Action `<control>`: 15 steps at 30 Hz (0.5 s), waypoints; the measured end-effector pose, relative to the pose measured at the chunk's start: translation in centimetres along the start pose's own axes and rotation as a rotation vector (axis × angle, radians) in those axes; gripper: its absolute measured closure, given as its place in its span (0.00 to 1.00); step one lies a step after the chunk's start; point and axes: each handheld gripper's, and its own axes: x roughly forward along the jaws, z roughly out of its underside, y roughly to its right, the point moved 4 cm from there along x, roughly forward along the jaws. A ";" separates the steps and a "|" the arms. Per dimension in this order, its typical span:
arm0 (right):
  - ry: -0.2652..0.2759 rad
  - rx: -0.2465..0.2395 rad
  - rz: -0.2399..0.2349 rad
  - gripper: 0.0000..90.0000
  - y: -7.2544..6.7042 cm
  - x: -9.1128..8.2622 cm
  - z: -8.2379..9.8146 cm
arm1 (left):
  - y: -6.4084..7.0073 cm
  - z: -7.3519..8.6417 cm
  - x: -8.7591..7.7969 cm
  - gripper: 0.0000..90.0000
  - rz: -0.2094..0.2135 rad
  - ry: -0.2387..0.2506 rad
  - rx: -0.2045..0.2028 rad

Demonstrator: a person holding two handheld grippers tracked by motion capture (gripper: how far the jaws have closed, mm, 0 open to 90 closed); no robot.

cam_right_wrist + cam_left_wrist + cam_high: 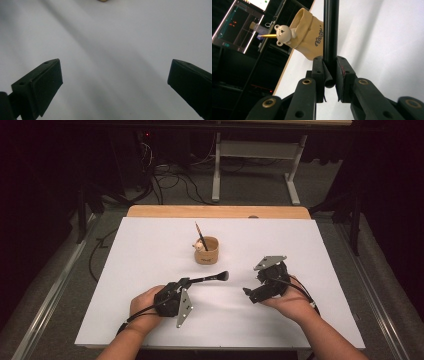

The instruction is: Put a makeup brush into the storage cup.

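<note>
On the white table (150,285), left gripper (186,281) has its jaws clamped on a black pen (210,279), just short of the tan cup (207,251). Right gripper (248,294) sits nearby, jaws wide apart, holding nothing.

A white tabletop (150,270) filled the middle of the high view, with a bare wooden strip (150,211) along its far edge. One thing stood directly on it: a tan cup (207,251), a little beyond the centre, upright, with a small bear figure (199,245) at its rim and a thin stick (200,234) poking out. The left gripper view showed dark lettering on the cup's side.
</note>
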 end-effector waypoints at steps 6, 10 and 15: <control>0.079 0.019 0.041 0.01 0.1 0.5 0.6 | -0.3 0.4 0.0 0.88 0.015 -0.009 -0.045; 0.123 0.042 0.055 0.01 0.2 0.7 0.7 | -0.4 0.5 0.2 0.88 0.027 -0.010 -0.070; 0.196 0.099 0.062 0.01 0.6 0.8 0.8 | -0.6 0.8 0.2 0.88 0.043 -0.007 -0.121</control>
